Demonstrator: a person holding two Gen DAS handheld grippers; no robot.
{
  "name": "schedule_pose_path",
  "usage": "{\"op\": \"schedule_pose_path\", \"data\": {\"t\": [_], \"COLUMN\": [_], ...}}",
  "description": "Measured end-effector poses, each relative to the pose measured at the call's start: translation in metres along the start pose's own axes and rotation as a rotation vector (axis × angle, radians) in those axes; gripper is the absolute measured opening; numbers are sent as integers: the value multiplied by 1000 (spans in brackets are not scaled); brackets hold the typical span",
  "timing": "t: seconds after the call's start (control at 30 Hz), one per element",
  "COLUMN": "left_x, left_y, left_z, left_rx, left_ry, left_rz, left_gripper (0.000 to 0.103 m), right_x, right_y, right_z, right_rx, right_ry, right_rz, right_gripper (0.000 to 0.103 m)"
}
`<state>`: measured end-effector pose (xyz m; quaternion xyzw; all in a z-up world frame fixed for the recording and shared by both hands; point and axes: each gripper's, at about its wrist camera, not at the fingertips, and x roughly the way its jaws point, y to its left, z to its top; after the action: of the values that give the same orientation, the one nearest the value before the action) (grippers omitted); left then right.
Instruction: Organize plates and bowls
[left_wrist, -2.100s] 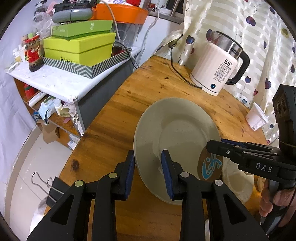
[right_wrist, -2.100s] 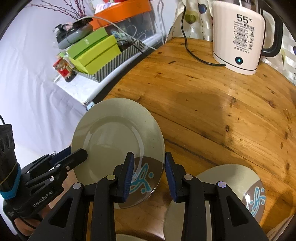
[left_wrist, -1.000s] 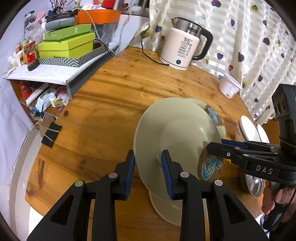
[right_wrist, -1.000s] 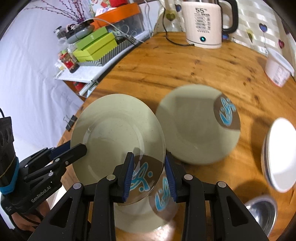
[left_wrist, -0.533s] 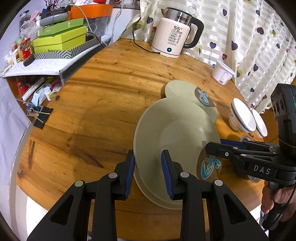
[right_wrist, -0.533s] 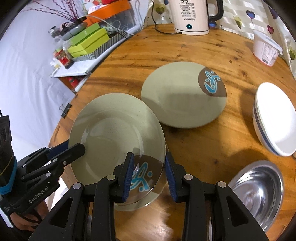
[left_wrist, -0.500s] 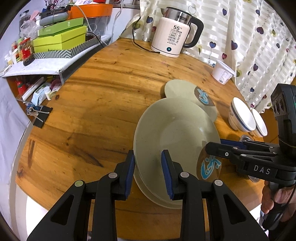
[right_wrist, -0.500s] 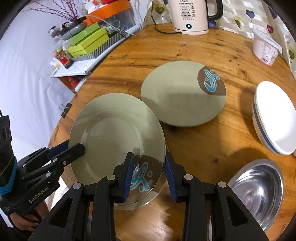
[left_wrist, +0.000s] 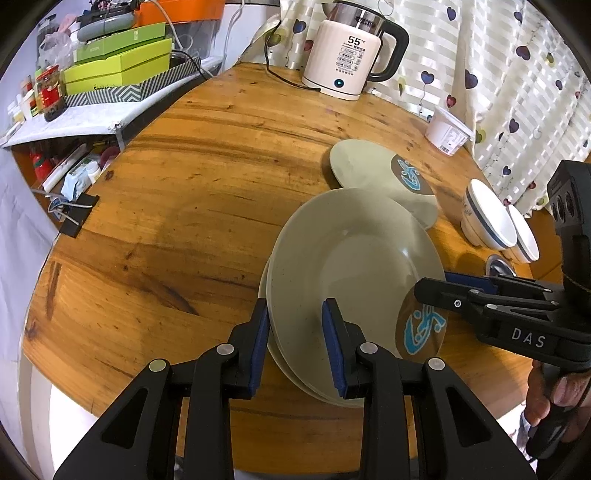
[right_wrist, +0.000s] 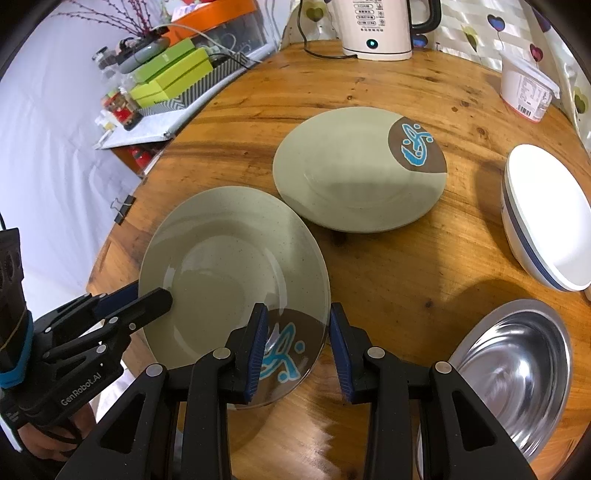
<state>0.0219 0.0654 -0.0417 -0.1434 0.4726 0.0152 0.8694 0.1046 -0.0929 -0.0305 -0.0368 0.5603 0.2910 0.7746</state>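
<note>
1. The round wooden table (left_wrist: 192, 206) carries everything here.
2. A white electric kettle (left_wrist: 345, 55) stands at its far edge, its cord (left_wrist: 284, 79) trailing over the wood.
3. A white tub (right_wrist: 526, 90) sits near the curtain side.
4. A green plate with a blue motif (right_wrist: 360, 170) lies toward the middle.
5. Stacked white bowls (right_wrist: 543, 218) and a steel bowl (right_wrist: 513, 373) sit on the right.
6. A black binder clip (left_wrist: 75, 218) grips the left rim.
</note>
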Motion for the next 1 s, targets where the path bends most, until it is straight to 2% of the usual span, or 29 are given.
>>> {"op": "schedule_pose_path", "data": {"t": [0.47, 0.67, 1.0], "left_x": [5, 2, -2], "left_y": [0, 0, -4], "left_z": [-2, -2, 0], "left_rx": [7, 20, 35], "left_ry": [7, -8, -30], "left_rz": [14, 44, 38], "left_gripper": [30, 30, 30], "right_x": [8, 8, 7], "right_y": [7, 8, 7], "right_z": [-1, -2, -4], "right_rx": [-52, -57, -53], "right_ry": [-6, -16, -33], "right_rz": [-52, -54, -46], "right_gripper": [35, 35, 35]}}
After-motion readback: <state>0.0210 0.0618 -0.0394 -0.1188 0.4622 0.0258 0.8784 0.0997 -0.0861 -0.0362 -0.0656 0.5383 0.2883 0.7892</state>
